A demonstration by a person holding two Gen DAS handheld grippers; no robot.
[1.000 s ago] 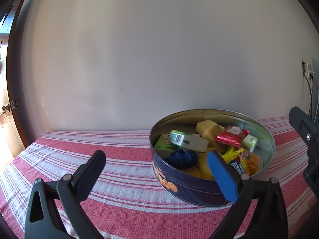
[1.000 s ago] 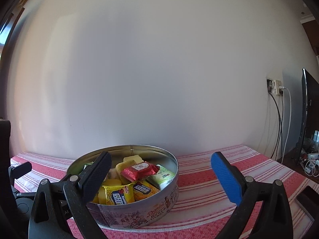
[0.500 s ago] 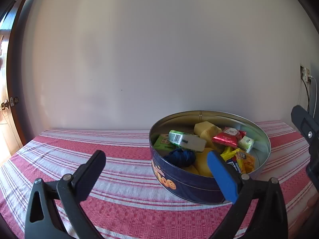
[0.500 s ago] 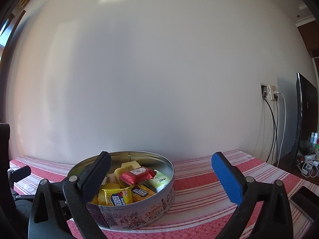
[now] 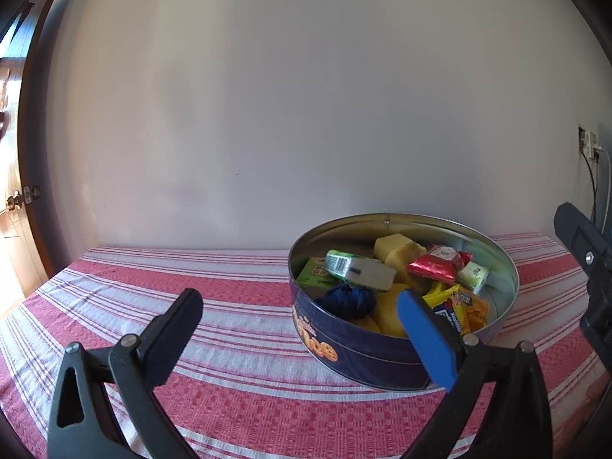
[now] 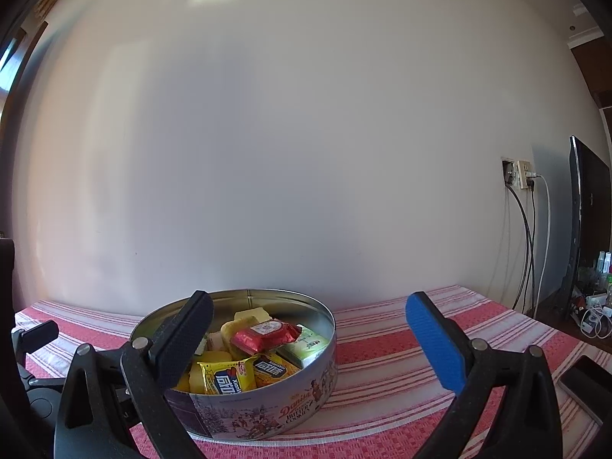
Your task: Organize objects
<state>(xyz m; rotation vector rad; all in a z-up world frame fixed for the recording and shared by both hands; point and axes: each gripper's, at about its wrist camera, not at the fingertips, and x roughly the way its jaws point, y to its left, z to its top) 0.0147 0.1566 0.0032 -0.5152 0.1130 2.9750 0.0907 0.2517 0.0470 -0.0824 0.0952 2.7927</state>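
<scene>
The full tin (image 5: 405, 359) sits just ahead of the left tongs (image 5: 298, 338), toward their right finger. Both the left and the right tongs (image 6: 317, 338) are spread and hold nothing; the tin's bottom contents are perhaps hidden.

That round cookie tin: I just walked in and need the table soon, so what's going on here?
A person holds two grippers, both open and empty. The left gripper and right gripper hover in front of the round blue metal cookie tin on the red-and-white striped tablecloth. The tin holds snack packets, including a red foil packet. Nothing is gripped.
</scene>
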